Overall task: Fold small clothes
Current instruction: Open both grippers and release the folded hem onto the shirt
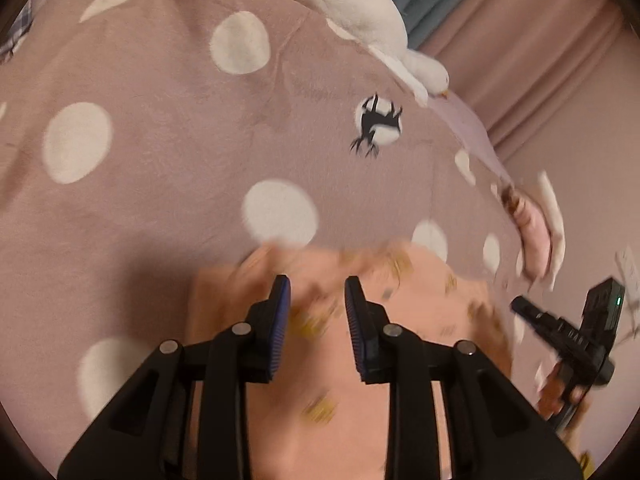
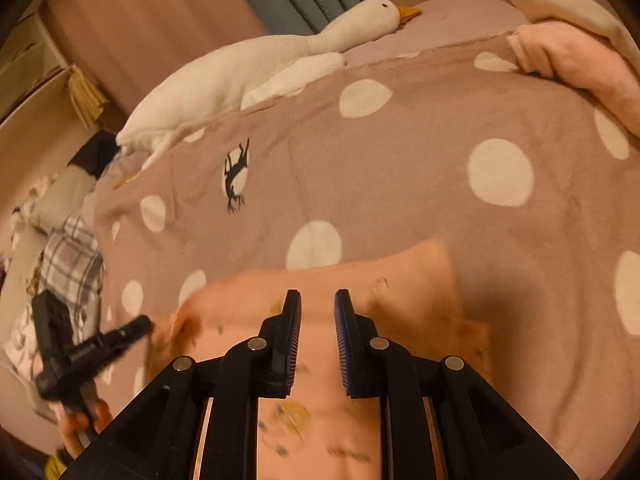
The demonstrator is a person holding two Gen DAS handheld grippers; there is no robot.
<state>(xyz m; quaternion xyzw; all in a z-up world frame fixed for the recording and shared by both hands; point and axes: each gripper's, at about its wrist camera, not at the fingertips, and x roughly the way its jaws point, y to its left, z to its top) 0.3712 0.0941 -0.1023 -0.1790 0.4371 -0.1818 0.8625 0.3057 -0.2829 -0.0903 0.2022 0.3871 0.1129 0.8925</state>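
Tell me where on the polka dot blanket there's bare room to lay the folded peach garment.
The dotted mauve blanket lies bare between the peach printed garment near both grippers, the white plush goose along the far edge, and the folded pink clothing at far right. It is crowded only along those borders.

Two grippers show: the left gripper (image 1: 317, 300) and the right gripper (image 2: 318, 312), each with two fingers standing apart. One peach printed garment (image 2: 340, 360) lies under and just ahead of both claws. One polka-dot blanket (image 2: 400, 184) spreads beyond the fingertips, bearing one black animal print (image 2: 236, 176). One white plush goose (image 2: 224, 76) lies far ahead, left of the right claw. One folded pink garment (image 2: 580, 68) sits far ahead to its right, and one plaid cloth (image 2: 72, 264) at its left.
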